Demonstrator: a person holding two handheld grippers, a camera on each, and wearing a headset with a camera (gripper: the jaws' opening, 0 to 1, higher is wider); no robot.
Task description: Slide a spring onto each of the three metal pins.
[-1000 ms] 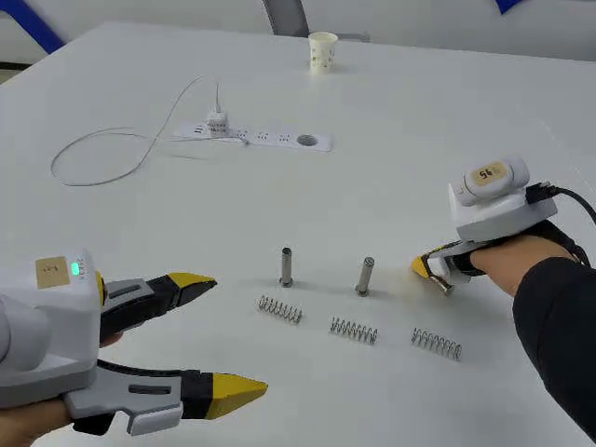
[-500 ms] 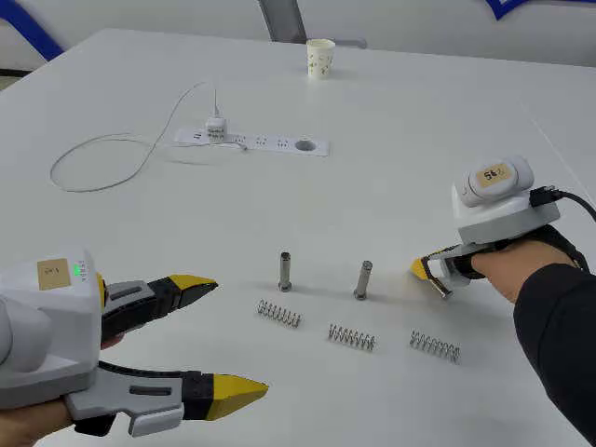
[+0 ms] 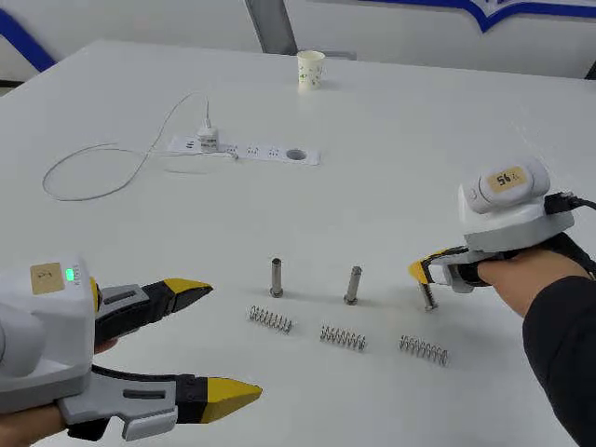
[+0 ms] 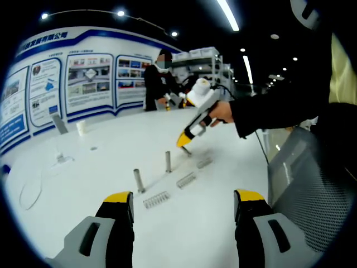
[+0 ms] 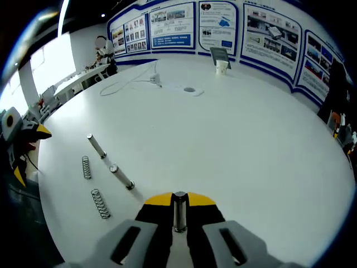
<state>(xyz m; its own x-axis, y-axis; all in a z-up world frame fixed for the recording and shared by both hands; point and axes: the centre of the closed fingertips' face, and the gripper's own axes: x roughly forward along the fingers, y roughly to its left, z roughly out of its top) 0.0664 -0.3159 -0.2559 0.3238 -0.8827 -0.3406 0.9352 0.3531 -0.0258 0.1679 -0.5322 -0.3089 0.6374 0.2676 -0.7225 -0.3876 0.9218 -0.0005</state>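
Beside two standing pins, right hand-held gripper clamps a third pin — left hand-held gripper spread wide, well apart.

Left hand-held gripper jaws wide apart at bottom of frame, two upright pins and three springs mid-frame on desk.

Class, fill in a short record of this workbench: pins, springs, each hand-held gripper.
Standing pins: left pin, middle pin
Third pin: clamped in right hand-held gripper
Springs: left spring, middle spring, right spring, all lying flat, none fitted
Left hand-held gripper: open, holding nothing
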